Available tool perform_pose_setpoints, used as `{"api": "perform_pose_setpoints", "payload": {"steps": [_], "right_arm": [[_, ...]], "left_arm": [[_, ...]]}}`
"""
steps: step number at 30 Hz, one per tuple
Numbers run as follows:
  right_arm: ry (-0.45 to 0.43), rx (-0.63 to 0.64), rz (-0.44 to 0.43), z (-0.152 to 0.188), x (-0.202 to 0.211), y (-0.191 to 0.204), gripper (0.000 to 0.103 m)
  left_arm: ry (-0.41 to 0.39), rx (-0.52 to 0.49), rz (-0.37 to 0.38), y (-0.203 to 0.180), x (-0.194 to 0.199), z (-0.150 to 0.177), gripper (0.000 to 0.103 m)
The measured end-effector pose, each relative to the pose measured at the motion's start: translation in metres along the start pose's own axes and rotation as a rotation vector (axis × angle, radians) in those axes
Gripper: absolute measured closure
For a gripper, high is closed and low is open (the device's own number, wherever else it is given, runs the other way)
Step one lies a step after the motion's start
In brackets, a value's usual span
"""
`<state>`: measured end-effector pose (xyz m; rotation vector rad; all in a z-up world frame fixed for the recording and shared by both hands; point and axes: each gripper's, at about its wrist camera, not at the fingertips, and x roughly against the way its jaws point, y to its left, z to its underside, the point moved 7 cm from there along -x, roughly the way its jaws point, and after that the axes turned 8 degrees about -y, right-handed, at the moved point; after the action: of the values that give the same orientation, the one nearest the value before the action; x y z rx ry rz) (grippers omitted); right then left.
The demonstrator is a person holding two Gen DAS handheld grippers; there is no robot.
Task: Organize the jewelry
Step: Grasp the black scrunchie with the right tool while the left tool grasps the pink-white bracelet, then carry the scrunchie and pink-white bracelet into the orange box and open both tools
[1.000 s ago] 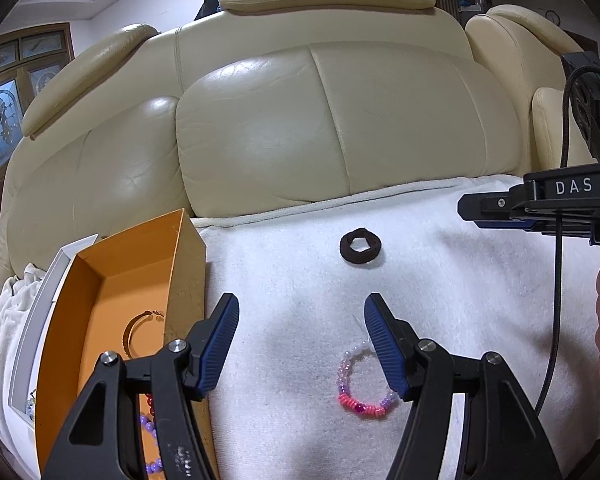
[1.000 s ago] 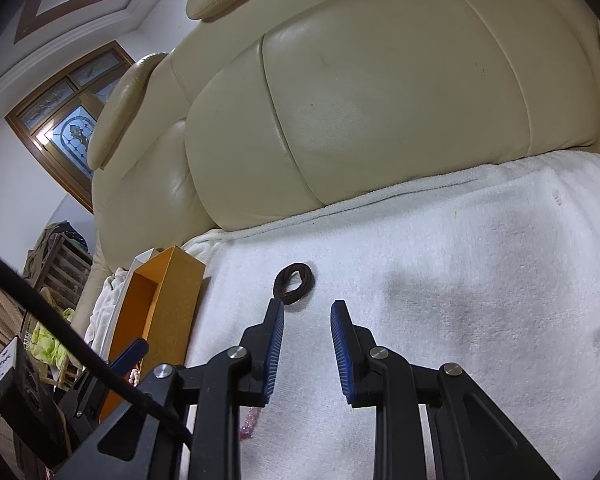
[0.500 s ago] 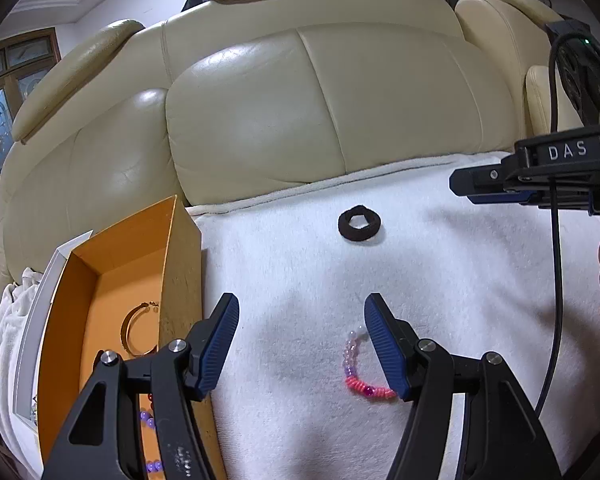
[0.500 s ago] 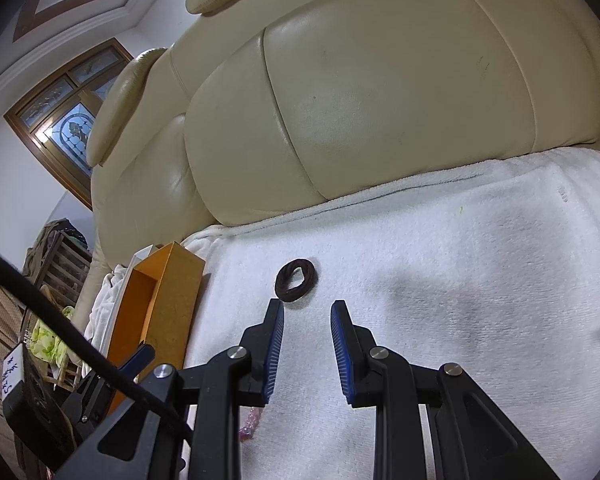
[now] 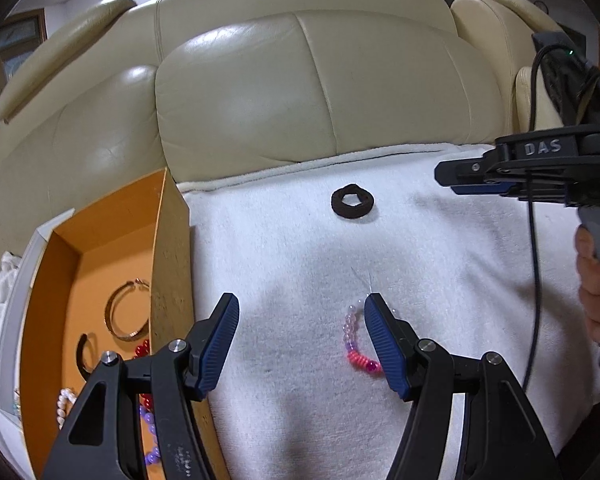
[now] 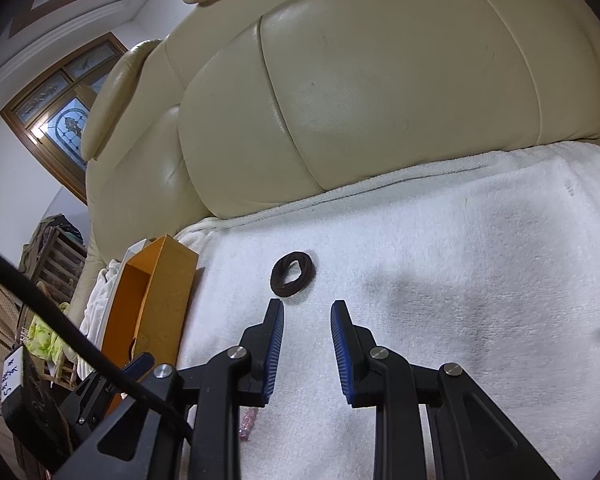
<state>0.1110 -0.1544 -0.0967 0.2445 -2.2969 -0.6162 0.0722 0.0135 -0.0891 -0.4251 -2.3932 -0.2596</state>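
My left gripper (image 5: 300,308) is open and empty above the white towel (image 5: 300,256). A pink and purple bead bracelet (image 5: 354,342) lies on the towel just inside its right finger, partly hidden by it. A dark brown hair tie (image 5: 353,201) lies farther back; it also shows in the right wrist view (image 6: 292,273). An orange box (image 5: 100,264) at the left holds a metal bangle (image 5: 125,312) and several beaded pieces. My right gripper (image 6: 307,308) is open and empty, hovering just short of the hair tie; it also shows in the left wrist view (image 5: 460,178).
The cream leather sofa back (image 5: 300,88) rises behind the towel. The orange box (image 6: 156,288) sits at the towel's left edge with a white lid (image 5: 20,280) beside it. A black cable (image 5: 534,280) hangs from the right gripper.
My left gripper has moved forward and left over the towel, so the bead bracelet now sits against its right finger and more of the box's inside shows. The right gripper has barely moved.
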Motion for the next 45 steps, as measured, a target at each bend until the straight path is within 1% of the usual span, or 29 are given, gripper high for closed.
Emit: {"api": "perform_pose_setpoints", "payload": {"steps": [3,7,13,16,18,20,21,22,23,27,31,35,36,37,39,41,42,43,44,45], "right_arm": [[0.008,-0.003,0.006,0.0,-0.011,-0.001,0.076],[0.018,-0.008,0.014,-0.002,-0.033,0.001,0.076],[0.048,0.012,0.025,-0.006,-0.069,0.011,0.076],[0.052,0.038,0.055,-0.007,-0.086,0.015,0.076],[0.067,0.078,0.093,-0.003,-0.098,0.016,0.076],[0.05,0.133,0.126,-0.001,-0.103,0.018,0.077],[0.047,0.161,0.145,-0.001,-0.102,0.02,0.079],[0.045,0.191,0.169,-0.001,-0.101,0.02,0.09],[0.041,0.206,0.178,-0.001,-0.098,0.02,0.092],[0.035,0.195,0.182,-0.001,-0.075,0.008,0.092],[0.019,0.175,0.183,-0.002,-0.035,-0.007,0.092],[0.01,0.132,0.154,0.004,0.004,-0.018,0.092],[0.011,0.123,0.148,0.007,0.011,-0.019,0.092],[0.013,0.115,0.143,0.009,0.018,-0.021,0.092],[0.013,0.104,0.138,0.015,0.03,-0.024,0.092],[0.014,0.085,0.132,0.02,0.041,-0.028,0.092],[0.013,0.078,0.131,0.021,0.043,-0.03,0.092],[0.011,0.075,0.131,0.022,0.045,-0.03,0.092],[0.009,0.074,0.131,0.022,0.047,-0.032,0.092],[0.008,0.075,0.131,0.022,0.046,-0.031,0.092]], "left_arm": [[0.007,0.023,0.028,0.001,0.0,0.001,0.037],[-0.011,0.044,0.057,0.002,0.004,-0.002,0.037],[0.008,0.021,0.084,0.006,0.001,0.005,0.037],[0.02,0.035,0.109,0.008,0.001,0.008,0.037],[0.018,0.037,0.122,0.009,0.002,0.008,0.037],[0.012,0.034,0.129,0.007,0.004,0.007,0.037],[0.012,0.031,0.13,0.006,0.004,0.007,0.037],[0.014,0.026,0.128,0.005,0.003,0.007,0.037],[0.016,0.022,0.126,0.004,0.003,0.007,0.037],[0.043,0.002,0.136,-0.006,-0.002,0.011,0.037],[0.096,-0.022,0.128,-0.019,-0.011,0.017,0.037],[0.151,-0.003,0.128,-0.026,-0.023,0.025,0.037],[0.158,0.009,0.126,-0.026,-0.025,0.026,0.041],[0.165,0.024,0.134,-0.026,-0.027,0.027,0.053],[0.185,0.059,0.163,-0.026,-0.032,0.03,0.067],[0.17,0.054,0.158,-0.027,-0.034,0.029,0.069],[0.167,0.054,0.159,-0.027,-0.034,0.029,0.073],[0.163,0.064,0.16,-0.027,-0.035,0.029,0.08],[0.161,0.072,0.155,-0.027,-0.035,0.028,0.084],[0.156,0.079,0.143,-0.025,-0.036,0.027,0.095]]}}
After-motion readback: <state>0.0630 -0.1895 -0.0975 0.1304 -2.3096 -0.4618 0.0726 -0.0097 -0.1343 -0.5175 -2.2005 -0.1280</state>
